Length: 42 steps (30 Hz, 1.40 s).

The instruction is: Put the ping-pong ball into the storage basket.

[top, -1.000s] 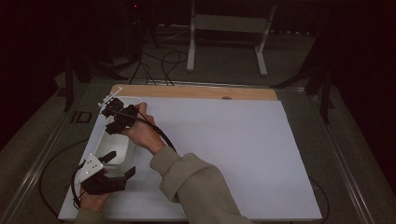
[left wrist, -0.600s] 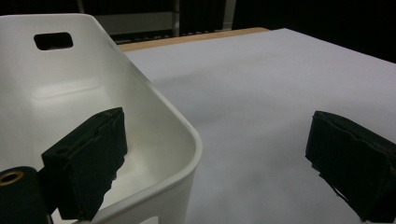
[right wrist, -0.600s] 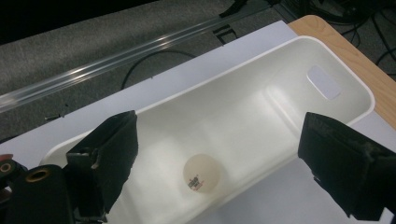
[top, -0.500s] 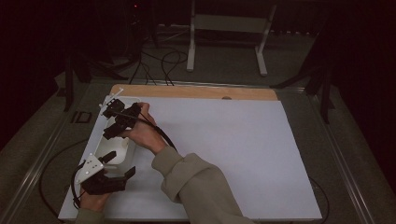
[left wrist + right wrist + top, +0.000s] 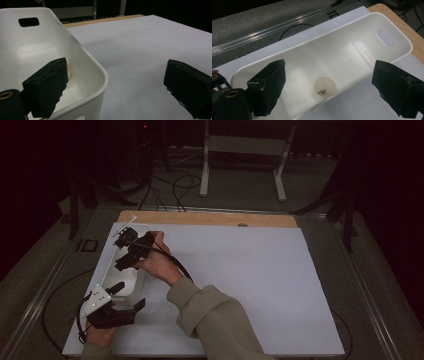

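Bin [image 5: 131, 276]: white, oblong, near the left edge of the surface [image 5: 250, 285]; long axis runs front to back, handle slot at the far end.
Ball [image 5: 325, 86]: lies on the bin floor, printed mark facing up.
Left gripper [image 5: 120, 305]: fingers spread, straddling the bin's near corner, likely to steady it.
Right gripper [image 5: 131, 251]: fingers released, empty, poised above the ball.

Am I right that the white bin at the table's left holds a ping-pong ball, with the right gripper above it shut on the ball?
Not quite. The right gripper is open; the right gripper view shows the ping-pong ball lying loose on the white bin's floor.
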Each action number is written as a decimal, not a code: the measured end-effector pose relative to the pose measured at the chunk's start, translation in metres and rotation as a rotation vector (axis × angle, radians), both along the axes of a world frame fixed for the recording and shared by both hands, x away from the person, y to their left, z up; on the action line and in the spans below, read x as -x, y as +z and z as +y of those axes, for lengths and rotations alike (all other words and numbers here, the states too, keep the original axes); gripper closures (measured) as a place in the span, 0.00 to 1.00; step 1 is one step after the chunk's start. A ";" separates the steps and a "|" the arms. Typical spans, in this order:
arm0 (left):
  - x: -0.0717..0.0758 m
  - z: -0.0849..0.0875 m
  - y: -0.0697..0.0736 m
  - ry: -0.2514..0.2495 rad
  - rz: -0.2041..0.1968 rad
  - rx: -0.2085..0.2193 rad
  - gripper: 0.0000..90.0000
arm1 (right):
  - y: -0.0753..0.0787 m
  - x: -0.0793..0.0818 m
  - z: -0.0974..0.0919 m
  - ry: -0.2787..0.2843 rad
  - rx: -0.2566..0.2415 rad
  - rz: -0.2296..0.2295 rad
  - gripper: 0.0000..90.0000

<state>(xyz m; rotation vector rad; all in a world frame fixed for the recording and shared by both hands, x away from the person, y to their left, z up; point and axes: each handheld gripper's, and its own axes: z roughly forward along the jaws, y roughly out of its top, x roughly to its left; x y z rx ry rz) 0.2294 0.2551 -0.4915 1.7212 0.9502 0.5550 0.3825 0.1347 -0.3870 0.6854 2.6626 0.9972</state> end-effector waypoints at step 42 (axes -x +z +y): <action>0.000 -0.003 -0.001 -0.002 0.012 -0.017 0.08 | 0.010 0.004 -0.082 -0.050 -0.076 -0.053 0.13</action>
